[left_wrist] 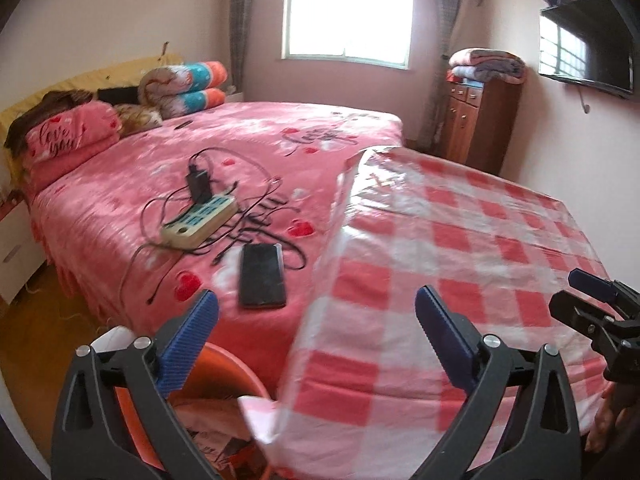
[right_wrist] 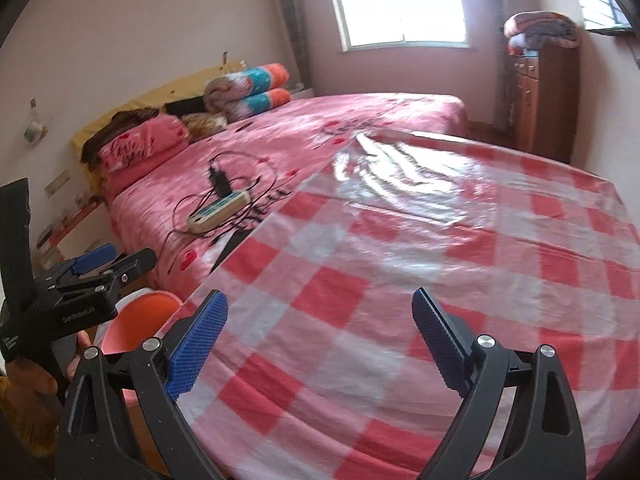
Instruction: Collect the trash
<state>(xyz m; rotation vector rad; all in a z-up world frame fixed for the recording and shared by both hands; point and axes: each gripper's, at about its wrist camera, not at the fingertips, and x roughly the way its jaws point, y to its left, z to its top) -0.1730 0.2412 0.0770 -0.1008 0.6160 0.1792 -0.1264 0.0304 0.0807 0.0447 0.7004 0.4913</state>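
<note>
An orange bin (left_wrist: pixel 224 376) stands on the floor between the bed and the table, with crumpled paper and wrappers (left_wrist: pixel 208 432) inside. My left gripper (left_wrist: pixel 316 304) hangs open above the bin and the table's near corner, with nothing between its blue pads. A corner of the red and white checked plastic cloth (left_wrist: pixel 460 240) droops over the bin's rim. My right gripper (right_wrist: pixel 320 304) is open over the checked cloth (right_wrist: pixel 440 260), also holding nothing. In the right wrist view the left gripper (right_wrist: pixel 116 258) shows at the left above the bin (right_wrist: pixel 140 312). The right gripper (left_wrist: pixel 576 296) shows at the left wrist view's right edge.
A bed with a pink sheet (left_wrist: pixel 248 148) lies left of the table and carries a power strip (left_wrist: pixel 198 218) with tangled cables and a black phone (left_wrist: pixel 262 276). Folded quilts (left_wrist: pixel 184 88) lie at its head. A wooden cabinet (left_wrist: pixel 480 124) and a wall television (left_wrist: pixel 588 44) stand at the right.
</note>
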